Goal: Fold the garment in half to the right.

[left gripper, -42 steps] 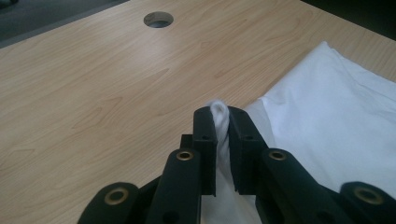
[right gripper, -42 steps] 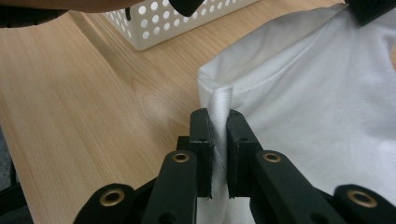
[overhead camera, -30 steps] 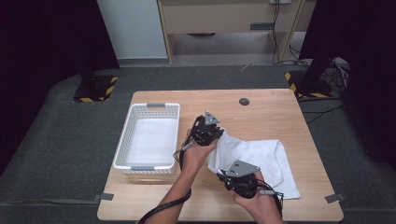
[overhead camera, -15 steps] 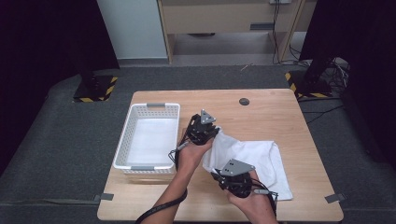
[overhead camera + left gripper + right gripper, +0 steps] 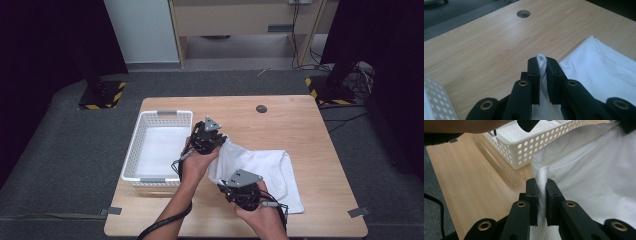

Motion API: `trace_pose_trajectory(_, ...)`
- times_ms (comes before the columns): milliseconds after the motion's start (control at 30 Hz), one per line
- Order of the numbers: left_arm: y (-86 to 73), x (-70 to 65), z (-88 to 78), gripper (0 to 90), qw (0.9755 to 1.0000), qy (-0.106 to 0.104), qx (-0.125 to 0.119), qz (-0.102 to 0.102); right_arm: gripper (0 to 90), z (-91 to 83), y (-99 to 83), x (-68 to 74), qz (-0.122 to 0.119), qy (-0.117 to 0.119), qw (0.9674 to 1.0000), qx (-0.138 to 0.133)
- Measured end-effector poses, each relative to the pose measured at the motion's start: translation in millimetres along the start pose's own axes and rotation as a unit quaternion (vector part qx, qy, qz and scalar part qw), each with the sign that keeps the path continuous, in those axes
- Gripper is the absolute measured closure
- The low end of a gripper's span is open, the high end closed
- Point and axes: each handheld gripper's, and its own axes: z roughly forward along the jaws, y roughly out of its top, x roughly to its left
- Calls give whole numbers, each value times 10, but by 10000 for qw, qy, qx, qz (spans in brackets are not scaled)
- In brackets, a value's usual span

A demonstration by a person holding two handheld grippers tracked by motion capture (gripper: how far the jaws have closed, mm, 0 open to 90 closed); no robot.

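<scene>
A white cloth [image 5: 265, 167] lies on the wooden table [image 5: 295, 125], its left edge lifted between my two grippers. My left gripper [image 5: 218, 138] is shut on the cloth's far left corner [image 5: 541, 61], just right of the white basket [image 5: 135, 145]. My right gripper [image 5: 223, 186] is shut on the near left corner [image 5: 542, 176], near the table's front edge. In the right gripper view the cloth [image 5: 589, 170] stretches up and away toward the basket [image 5: 534, 145]. The rest of the cloth [image 5: 604, 70] rests flat on the table to the right.
The white perforated basket holds a white lining or cloth [image 5: 160, 150] on its floor. A round cable hole [image 5: 261, 108] sits at the table's back. Bare wood [image 5: 499, 45] lies beyond the left gripper. A dark floor surrounds the table.
Both grippers have moved left toward the basket, dragging the cloth's left edge with them. The cloth has shifted left across the table.
</scene>
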Motion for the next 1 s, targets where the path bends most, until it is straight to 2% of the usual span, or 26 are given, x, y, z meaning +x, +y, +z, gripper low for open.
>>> trace_pose_trajectory(400, -60, 131, -135, 834, 9999, 50, -39, -84, 825, 128, 92, 95, 93, 120, 9999, -38)
trace_pose_trajectory(567, -30, 171, -188, 834, 9999, 50, -36, -80, 823, 154, 137, 97, 159, 217, 9996, -112)
trace_pose_trajectory(800, 203, -7, -157, 834, 10000, -11, 19, 86, 826, -4, 133, -35, 349, 308, 9985, -281)
trace_pose_trajectory(1000, 336, -139, -8, 835, 9998, -108, 104, 137, 827, -200, 46, -199, 539, 259, 9975, -379)
